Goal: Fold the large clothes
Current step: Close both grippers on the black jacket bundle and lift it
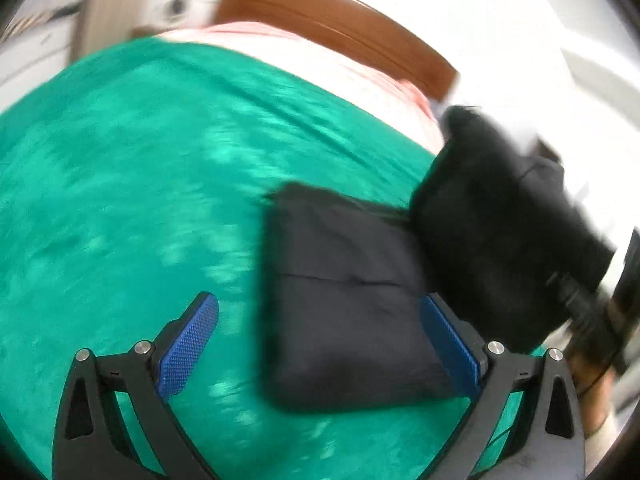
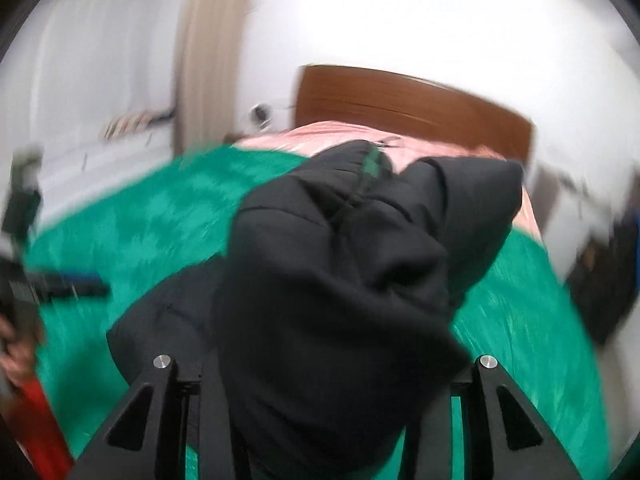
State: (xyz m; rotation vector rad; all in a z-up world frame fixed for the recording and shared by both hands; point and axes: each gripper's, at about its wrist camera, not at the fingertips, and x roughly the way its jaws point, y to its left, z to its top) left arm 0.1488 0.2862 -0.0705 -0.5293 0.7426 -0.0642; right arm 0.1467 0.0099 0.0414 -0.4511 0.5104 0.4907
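Observation:
A folded dark navy garment (image 1: 352, 300) lies on the green blanket (image 1: 140, 180). My left gripper (image 1: 320, 344) is open above the blanket, its right finger (image 1: 450, 344) at the folded garment's right edge, its left finger (image 1: 188, 348) over bare blanket. A bulky black garment (image 2: 344, 288) hangs lifted in front of my right gripper (image 2: 324, 420), whose fingertips are hidden under the cloth. The same black garment shows at the right in the left wrist view (image 1: 500, 232). Both views are motion-blurred.
A wooden headboard (image 2: 412, 108) and pink bedding (image 2: 332, 136) lie at the far end of the bed. White walls and a curtain (image 2: 208, 60) stand behind. The left gripper (image 2: 60, 284) shows at the left of the right wrist view.

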